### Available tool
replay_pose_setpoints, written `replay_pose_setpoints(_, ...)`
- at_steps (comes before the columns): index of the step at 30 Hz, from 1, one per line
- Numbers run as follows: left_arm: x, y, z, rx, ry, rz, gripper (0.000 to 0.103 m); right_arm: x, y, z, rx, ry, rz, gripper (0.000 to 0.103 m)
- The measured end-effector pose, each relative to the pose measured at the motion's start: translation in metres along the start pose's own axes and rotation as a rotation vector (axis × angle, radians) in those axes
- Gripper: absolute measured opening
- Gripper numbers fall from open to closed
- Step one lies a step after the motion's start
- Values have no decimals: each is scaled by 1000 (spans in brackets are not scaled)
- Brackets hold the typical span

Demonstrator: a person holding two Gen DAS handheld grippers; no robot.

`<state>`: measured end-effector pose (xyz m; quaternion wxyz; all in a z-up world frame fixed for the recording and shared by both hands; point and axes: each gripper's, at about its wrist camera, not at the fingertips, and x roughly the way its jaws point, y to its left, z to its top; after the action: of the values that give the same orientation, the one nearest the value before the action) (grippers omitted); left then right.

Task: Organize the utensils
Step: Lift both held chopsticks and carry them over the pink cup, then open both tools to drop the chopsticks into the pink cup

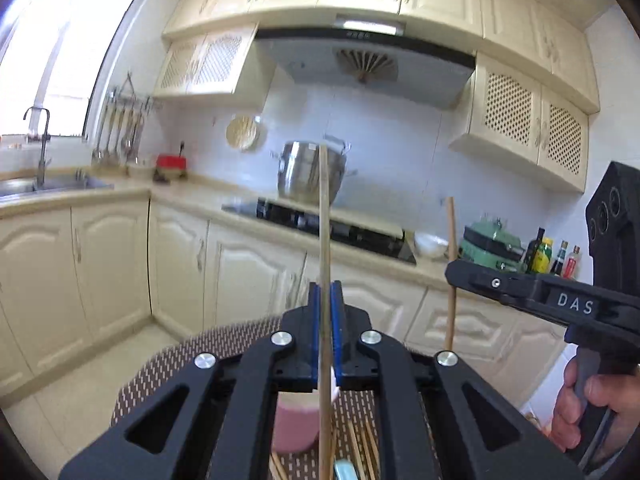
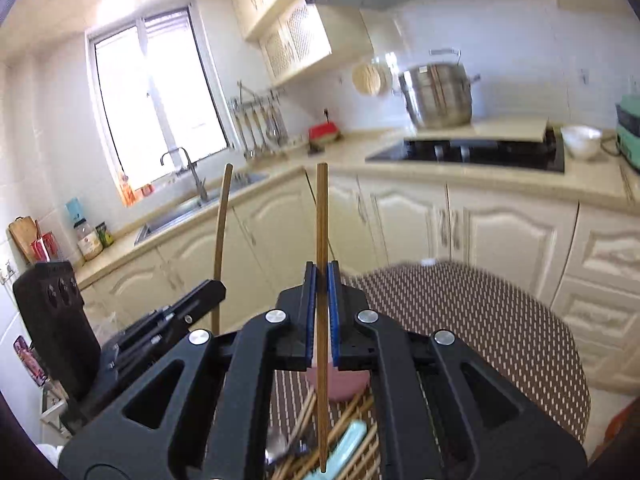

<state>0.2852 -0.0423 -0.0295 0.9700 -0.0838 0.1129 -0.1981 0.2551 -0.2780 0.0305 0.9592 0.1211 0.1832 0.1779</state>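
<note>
Each camera sits just behind its own gripper and looks forward along the fingers, nearly level, raised above a round desk (image 1: 240, 336). The left wrist view faces the stove (image 1: 332, 228) wall with the right gripper (image 1: 454, 276) at its right edge. The right wrist view faces the sink corner, with the left gripper (image 2: 216, 286) on its left. Both share the steel pot (image 2: 438, 96), stove and window.

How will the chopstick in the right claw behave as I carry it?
The chopstick looks like thin, straight wood, so probably stiff and light. The right claw pinches it only at mid-length, standing upright, so it may pivot or slide between the blue pads if jolted.
</note>
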Motion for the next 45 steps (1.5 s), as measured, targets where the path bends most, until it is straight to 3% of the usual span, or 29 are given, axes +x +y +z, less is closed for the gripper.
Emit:
replay_pose_setpoints(8, 34, 2, 19, -27, -111, 20, 5, 35, -8, 16, 18, -185, -15, 6)
replay_pose_setpoints(13, 56, 15, 16, -41, -133, 37, 5, 51, -8, 12, 14, -246, -19, 6)
replay_pose_setpoints(22, 79, 24, 3, -38, -190, 64, 5, 73, -11, -14, -5, -194, -44, 6)
replay_pose_setpoints(30, 88, 32, -21, -31, -120, 84, 5, 78, -12, -35, -5, -149, -57, 6)
replay_pose_setpoints(41, 60, 38, -35, -29, -1, 68, 7, 71, 4, -49, -28, -125, -64, 6)
replay_pose_setpoints(43, 55, 39, -35, -25, 15, 75, 15, 70, 5, -51, -31, -121, -72, 6)
replay_pose_setpoints(45, 48, 40, -34, -29, 21, 98, 40, 68, 6, -52, -29, -117, -77, 7)
